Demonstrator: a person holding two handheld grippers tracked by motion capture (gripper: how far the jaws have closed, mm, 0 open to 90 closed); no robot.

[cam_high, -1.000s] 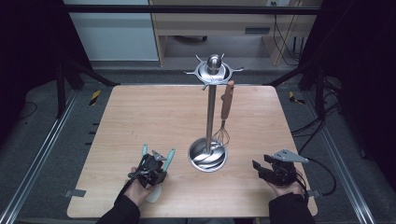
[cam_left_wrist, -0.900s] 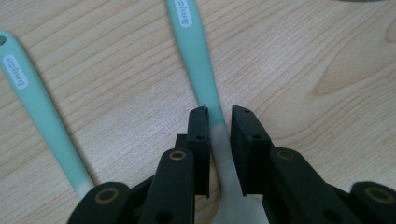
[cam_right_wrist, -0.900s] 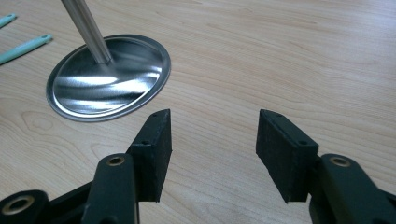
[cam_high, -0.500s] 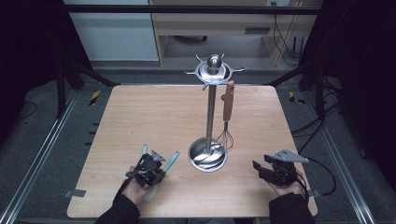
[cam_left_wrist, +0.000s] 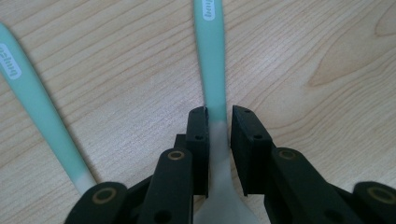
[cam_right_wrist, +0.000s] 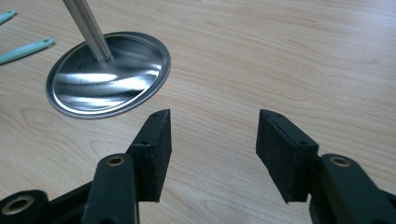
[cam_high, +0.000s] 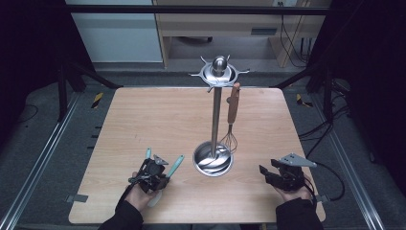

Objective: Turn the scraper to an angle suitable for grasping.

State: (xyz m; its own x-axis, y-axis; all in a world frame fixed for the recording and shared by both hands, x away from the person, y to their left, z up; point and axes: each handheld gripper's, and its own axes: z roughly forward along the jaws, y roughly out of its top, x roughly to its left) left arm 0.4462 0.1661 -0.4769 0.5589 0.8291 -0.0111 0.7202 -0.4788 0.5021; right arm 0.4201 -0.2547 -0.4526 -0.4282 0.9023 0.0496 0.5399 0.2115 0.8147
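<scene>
1. Left tongs (cam_left_wrist: 218,122) sit at the bench's near-left, about 7 o'clock from the stand base. Their jaws straddle the neck of a teal-handled utensil (cam_left_wrist: 212,60); they have just been opening a little. A thin gap shows beside the neck on the right, so the pads look loose around it rather than pressing.
2. That utensil lies flat on the bench (cam_high: 143,120). Its teal handle runs off toward 12 o'clock in the left gripper view, and its pale translucent end sits under the tongs. In the high view the handle (cam_high: 175,166) points to about 1 o'clock from the left hand (cam_high: 141,194).
3. A second teal-handled utensil (cam_left_wrist: 32,107) lies just beside it at 10 o'clock in the left gripper view, apart from the tongs and also flat on the wood.
4. Right tongs (cam_right_wrist: 212,154) hover at the near-right, jaws wide apart with bare wood between them. In the high view they (cam_high: 264,173) sit at about 4 o'clock from the stand base.
5. The metal stand (cam_high: 216,115) rises upright from a round shiny base (cam_high: 213,159) near bench centre, between the two hands.
6. A whisk (cam_high: 230,129) with a wooden handle hangs from the stand's top ring at 3 o'clock of the pole, its wires just above the base.
</scene>
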